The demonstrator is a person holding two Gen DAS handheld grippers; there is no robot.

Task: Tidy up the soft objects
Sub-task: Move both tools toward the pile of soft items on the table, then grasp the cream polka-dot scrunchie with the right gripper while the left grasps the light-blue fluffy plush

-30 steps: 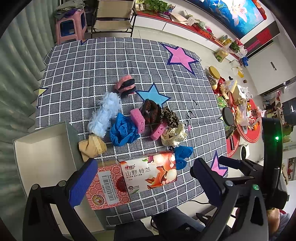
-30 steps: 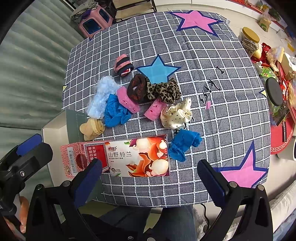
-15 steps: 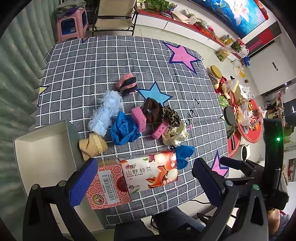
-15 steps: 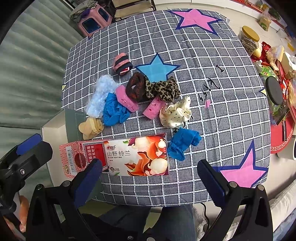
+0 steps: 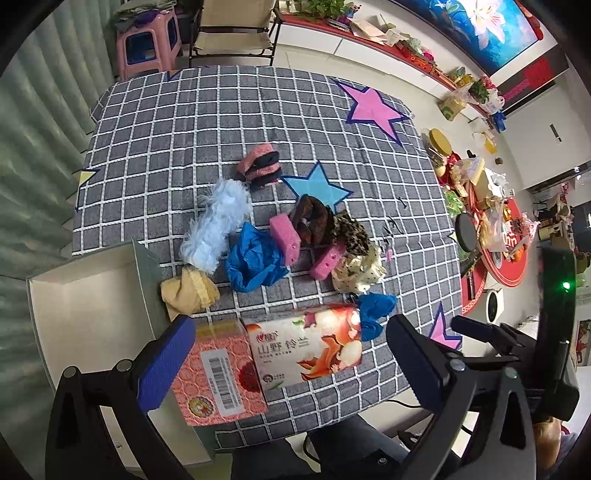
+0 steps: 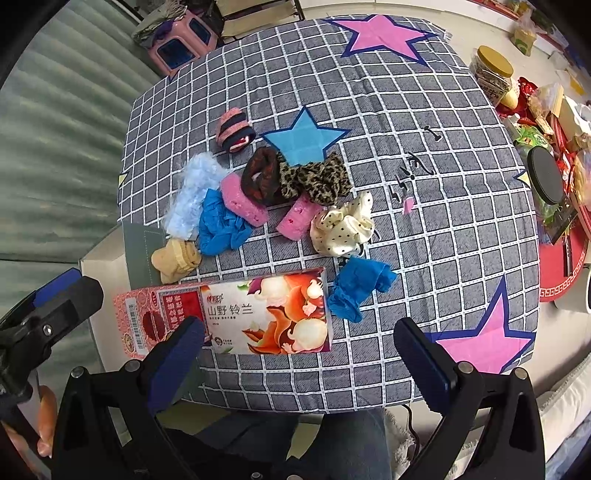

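Note:
Several soft things lie in a cluster on the checked cloth: a fluffy light-blue piece (image 5: 218, 229), a crumpled blue cloth (image 5: 255, 262), two pink sponges (image 5: 284, 238) (image 6: 299, 218), a brown scrunchie (image 6: 260, 175), a leopard scrunchie (image 6: 317, 179), a cream dotted scrunchie (image 6: 343, 229), a small blue cloth (image 6: 356, 286), a tan sock (image 5: 188, 291) and a pink-black roll (image 5: 258, 168). My left gripper (image 5: 290, 356) and right gripper (image 6: 303, 363) are open and empty, high above the table's near edge.
A printed tissue box (image 6: 258, 314) lies at the near edge. An open white box (image 5: 81, 314) sits off the table's left side. A chair (image 5: 232, 29) and pink stool (image 5: 147, 40) stand beyond; a cluttered red table (image 5: 498, 229) is on the right.
Both views have shifted only slightly; the objects lie as before and both grippers stay open.

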